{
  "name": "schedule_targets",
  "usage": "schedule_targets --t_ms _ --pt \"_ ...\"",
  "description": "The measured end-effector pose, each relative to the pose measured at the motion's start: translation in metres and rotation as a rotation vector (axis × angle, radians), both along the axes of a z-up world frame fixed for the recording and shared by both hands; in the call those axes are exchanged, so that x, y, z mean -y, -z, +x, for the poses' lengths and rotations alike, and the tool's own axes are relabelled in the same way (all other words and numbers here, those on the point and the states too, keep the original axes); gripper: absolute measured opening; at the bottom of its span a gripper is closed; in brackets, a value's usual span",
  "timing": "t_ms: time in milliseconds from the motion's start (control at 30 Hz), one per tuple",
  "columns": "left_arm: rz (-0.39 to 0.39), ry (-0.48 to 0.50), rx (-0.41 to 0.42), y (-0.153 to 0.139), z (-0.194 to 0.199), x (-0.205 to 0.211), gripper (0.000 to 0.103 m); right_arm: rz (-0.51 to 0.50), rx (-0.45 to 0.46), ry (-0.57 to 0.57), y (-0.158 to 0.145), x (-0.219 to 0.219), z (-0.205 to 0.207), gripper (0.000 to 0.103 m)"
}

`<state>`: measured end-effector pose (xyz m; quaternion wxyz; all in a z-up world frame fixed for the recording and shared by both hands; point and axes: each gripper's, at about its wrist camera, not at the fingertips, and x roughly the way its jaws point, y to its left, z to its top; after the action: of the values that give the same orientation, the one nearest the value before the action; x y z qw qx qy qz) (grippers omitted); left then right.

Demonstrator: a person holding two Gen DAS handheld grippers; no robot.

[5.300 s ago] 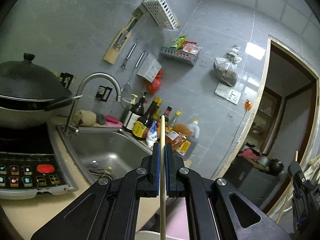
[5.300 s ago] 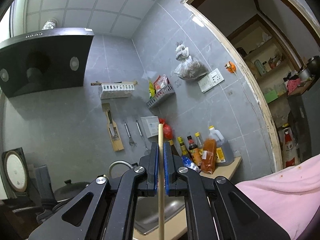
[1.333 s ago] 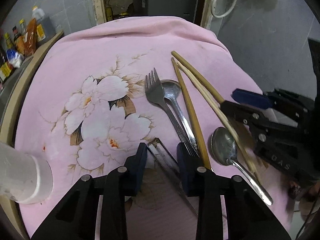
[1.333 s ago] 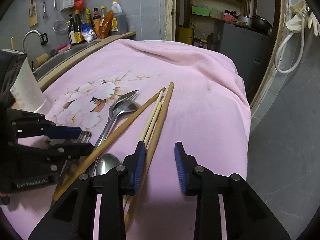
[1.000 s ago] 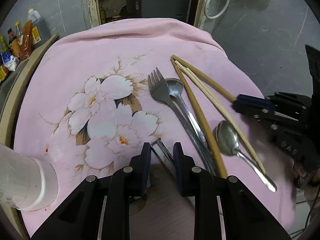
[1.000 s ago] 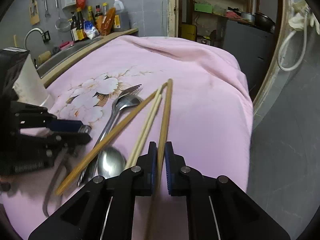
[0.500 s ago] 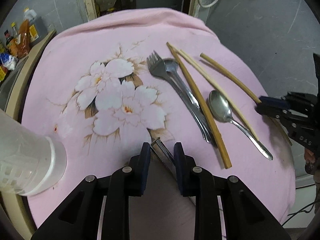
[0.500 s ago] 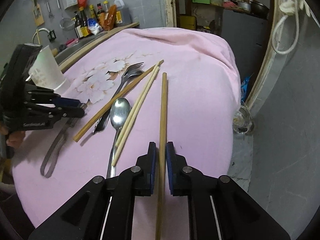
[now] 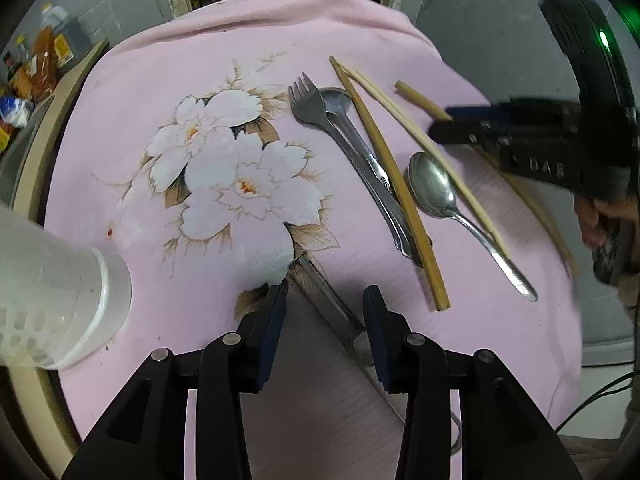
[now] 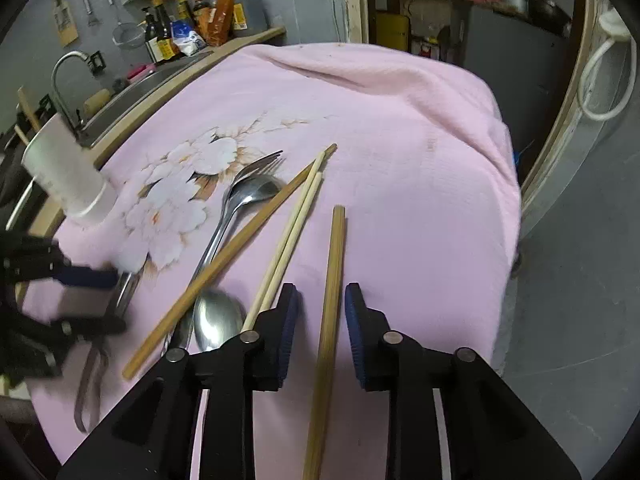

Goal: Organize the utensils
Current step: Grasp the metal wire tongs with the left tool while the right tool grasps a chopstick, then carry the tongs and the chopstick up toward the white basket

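the white cup (image 9: 56, 300) is cut off at the left. the left gripper (image 9: 326, 300) is opening over the metal tongs (image 9: 332, 300), no longer pinching them. "das" shows on the right gripper (image 10: 320, 300), opening, its released brown chopstick (image 10: 330, 300) lying between unpressed pads.
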<state>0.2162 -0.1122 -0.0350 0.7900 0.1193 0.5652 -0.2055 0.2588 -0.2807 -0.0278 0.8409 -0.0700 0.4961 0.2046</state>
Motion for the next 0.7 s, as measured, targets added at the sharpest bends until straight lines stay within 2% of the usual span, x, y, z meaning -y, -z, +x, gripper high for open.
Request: schedule_targets --t_ms 133,167,200,233,267,300,400,533,633,700 --pt "0.044 0.014 -0.013 0.003 0.007 0.009 0.034 -0.020 -0.016 -0.008 0.002 -0.007 0.008 0.031" --pt "0.054 0.014 -0.013 0.003 0.008 0.010 0.032 -0.027 -0.016 -0.009 0.002 -0.009 0.008 0.031" --pt "0.069 0.014 -0.002 0.003 0.008 0.011 0.024 -0.032 -0.017 -0.009 0.002 -0.009 0.009 0.031" --pt "0.072 0.014 0.010 0.002 0.007 0.010 0.022 -0.034 -0.022 -0.006 0.002 -0.009 0.010 0.030" --pt "0.061 0.010 0.017 0.002 0.007 0.008 0.021 -0.028 -0.027 0.003 0.001 -0.008 0.010 0.020" --pt "0.044 0.002 0.028 0.002 0.005 0.006 0.018 -0.020 -0.032 0.016 0.001 -0.006 0.010 0.008" --pt "-0.033 -0.040 0.048 -0.002 0.004 -0.008 0.012 0.021 -0.043 0.047 -0.001 -0.001 0.010 0.005" --pt "-0.140 -0.079 0.107 -0.012 -0.007 -0.027 0.010 0.084 -0.001 0.060 -0.008 0.004 -0.005 0.005" --pt "-0.212 -0.093 0.207 -0.028 -0.025 -0.036 0.009 0.162 0.096 0.050 -0.024 0.007 -0.032 0.005" --pt "-0.252 -0.104 0.287 -0.037 -0.039 -0.043 0.009 0.184 0.209 0.041 -0.039 0.005 -0.058 0.005"
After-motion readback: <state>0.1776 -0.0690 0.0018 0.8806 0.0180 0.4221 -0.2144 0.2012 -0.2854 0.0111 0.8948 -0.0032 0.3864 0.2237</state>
